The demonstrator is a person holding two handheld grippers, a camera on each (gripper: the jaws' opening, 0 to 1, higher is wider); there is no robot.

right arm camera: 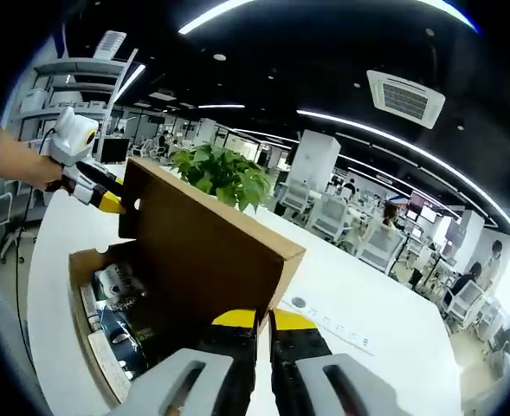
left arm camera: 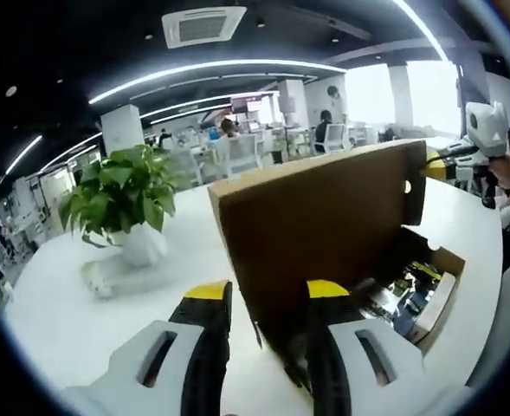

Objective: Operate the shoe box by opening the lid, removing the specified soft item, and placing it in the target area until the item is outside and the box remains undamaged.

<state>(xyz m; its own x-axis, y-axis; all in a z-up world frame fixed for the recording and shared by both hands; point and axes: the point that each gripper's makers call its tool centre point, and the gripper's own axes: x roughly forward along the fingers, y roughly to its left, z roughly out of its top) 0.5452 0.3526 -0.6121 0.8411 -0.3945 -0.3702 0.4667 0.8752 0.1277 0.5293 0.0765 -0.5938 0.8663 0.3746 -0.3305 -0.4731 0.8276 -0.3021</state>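
lid (left arm camera: 324, 225) raised, upright | L hand-held gripper (left arm camera: 267, 293) open at lid corner | plant (left arm camera: 120, 195) left

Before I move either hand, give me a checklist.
1. Lid raised: ok, it stands upright over the box.
2. Right hand-held gripper on lid edge: ok, jaws nearly closed around it.
3. Left hand-held gripper clamped: not ok, jaws wide apart at the lid corner.
4. Soft item located: cannot tell, contents dark and jumbled.
5. Drop space: ok, bare table before the plant.
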